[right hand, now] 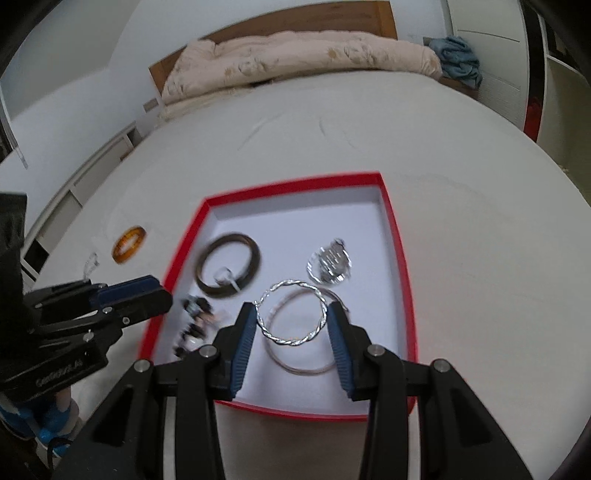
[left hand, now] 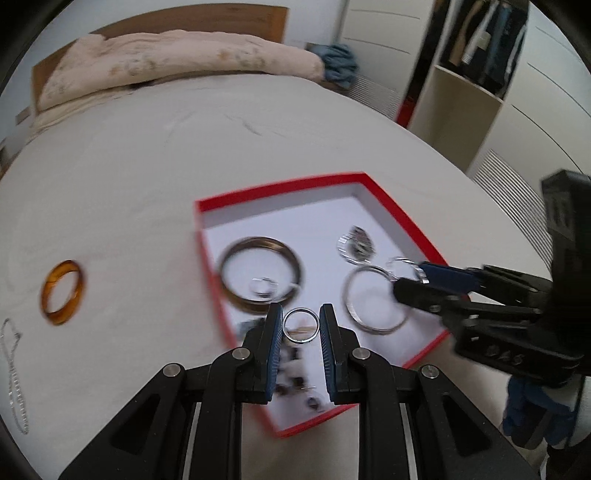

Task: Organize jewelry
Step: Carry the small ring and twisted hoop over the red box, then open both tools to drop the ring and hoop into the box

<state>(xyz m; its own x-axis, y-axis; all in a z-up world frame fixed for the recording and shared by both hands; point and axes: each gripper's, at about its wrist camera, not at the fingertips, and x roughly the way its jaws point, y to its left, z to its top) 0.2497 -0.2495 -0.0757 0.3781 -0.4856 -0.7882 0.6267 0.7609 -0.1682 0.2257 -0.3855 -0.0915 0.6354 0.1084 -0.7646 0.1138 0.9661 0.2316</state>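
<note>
Surroundings: white bed surface (left hand: 184,177); rumpled cream quilt (left hand: 177,62) at 12 o'clock against a wooden headboard (right hand: 295,22); open wardrobe (left hand: 476,48) at 1–2 o'clock in the left view. An amber bangle (left hand: 62,292) and a thin silver chain (left hand: 14,376) lie on the bed at 9 o'clock of the red box (left hand: 280,192), outside it. Nothing blocks the box opening.

Box contents, white floor: dark brown bangle (right hand: 228,270) at 10 o'clock with a small ring inside it; plain silver bangle (right hand: 295,365); glittery cluster piece (right hand: 330,266) at 1 o'clock; dark beaded item (right hand: 195,321) near the left wall, blurred.

Left gripper (left hand: 301,326): pads pinch a small smooth silver ring (left hand: 301,325), held upright above the box's near corner.

Right gripper (right hand: 291,317): pads clamp a twisted-wire silver hoop (right hand: 291,313) by its edges, over the plain bangle.
</note>
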